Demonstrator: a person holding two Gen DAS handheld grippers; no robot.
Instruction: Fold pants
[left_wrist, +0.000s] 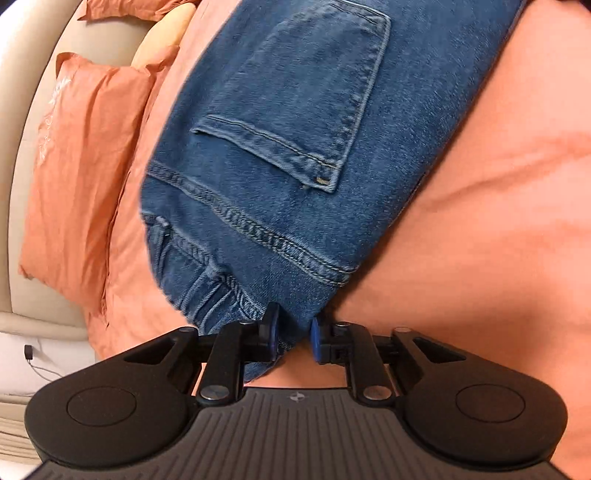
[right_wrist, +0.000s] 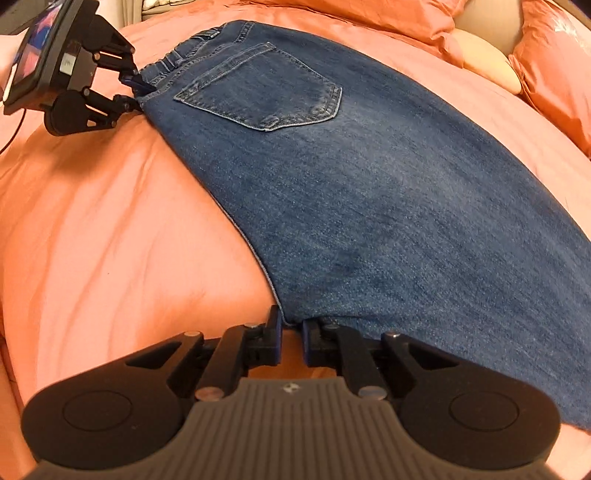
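Blue denim pants lie folded lengthwise on the orange bedspread, back pocket facing up. My left gripper is shut on the waistband corner of the pants; it also shows in the right wrist view at the top left, pinching the waistband. My right gripper is shut on the near edge of the pants, far down the leg from the waistband.
Orange pillows and a beige headboard stand beyond the pants; pillows also show at the right wrist view's top right. Orange bedspread spreads right of the pants. A cable hangs beside the bed.
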